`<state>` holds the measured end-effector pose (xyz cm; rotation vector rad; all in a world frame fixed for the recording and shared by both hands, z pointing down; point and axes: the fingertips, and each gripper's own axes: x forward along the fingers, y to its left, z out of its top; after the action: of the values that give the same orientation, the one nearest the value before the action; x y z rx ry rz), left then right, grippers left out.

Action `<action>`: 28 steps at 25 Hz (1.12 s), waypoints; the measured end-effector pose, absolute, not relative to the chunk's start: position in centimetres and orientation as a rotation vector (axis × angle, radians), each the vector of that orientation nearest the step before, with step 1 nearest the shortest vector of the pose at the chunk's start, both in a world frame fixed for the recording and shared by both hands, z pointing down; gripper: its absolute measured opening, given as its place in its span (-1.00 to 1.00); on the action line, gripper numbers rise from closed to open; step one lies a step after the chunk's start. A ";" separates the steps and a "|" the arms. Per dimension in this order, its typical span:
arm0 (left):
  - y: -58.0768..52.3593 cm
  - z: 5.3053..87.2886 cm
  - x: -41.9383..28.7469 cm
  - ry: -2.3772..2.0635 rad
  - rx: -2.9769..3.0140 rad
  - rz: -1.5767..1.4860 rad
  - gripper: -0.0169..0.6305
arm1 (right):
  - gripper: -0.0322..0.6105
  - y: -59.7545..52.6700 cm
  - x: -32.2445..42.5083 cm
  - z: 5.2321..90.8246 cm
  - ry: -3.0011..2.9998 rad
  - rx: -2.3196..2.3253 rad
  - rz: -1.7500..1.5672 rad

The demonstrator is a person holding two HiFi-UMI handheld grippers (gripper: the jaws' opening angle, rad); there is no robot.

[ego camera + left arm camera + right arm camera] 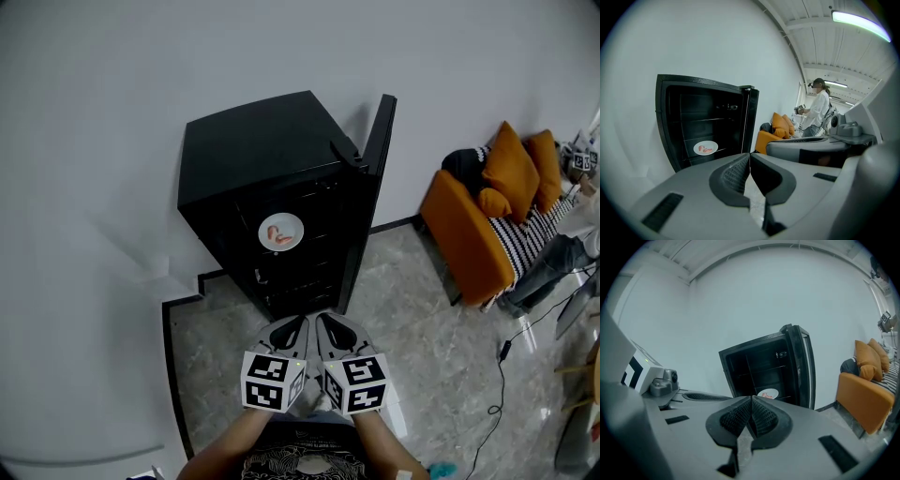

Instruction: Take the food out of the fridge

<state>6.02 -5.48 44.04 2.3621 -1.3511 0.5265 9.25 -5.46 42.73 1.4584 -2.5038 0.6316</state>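
The left gripper [292,328] is held low in front of the fridge [253,150], with its jaws pressed together and nothing between them. Just beside it, the right gripper [330,328] is likewise closed and empty. The fridge is stood open, and the food [280,235], a few pinkish pieces, is seen on a white plate [281,218] set on a shelf [731,146] inside, well apart from both grippers. To the right the door [373,178] is swung wide, and farther right an orange sofa [461,239] is seen. It is judged that the jaws must be parted before the plate's rim can be taken. If the rim is pinched on one side only, the plate may be tipped and the food slid off, or the plate may be knocked against the door's edge on the way out. No brand, label or readable writing can be made out; only square markers [272,380] are borne on the grippers.
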 end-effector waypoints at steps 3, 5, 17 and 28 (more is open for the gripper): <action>-5.5 44.0 6.3 -1.365 2.356 0.517 -0.90 | -0.83 -5.5 9.6 42.6 -2.513 1.449 0.622; -5.5 43.9 6.4 -1.378 2.353 0.509 -0.90 | -0.83 -5.5 9.6 42.5 -2.521 1.441 0.616; -6.8 44.8 5.3 -1.426 2.306 0.451 -0.90 | -0.83 -6.8 8.5 43.2 -2.535 1.383 0.583; -11.1 46.5 3.4 -1.422 2.220 0.311 -0.90 | -0.83 -10.2 6.9 44.3 -2.493 1.340 0.551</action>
<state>3.39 -11.14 46.49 2.2204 -1.4223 0.3107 6.89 -10.19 44.32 1.3400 -2.4928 0.5509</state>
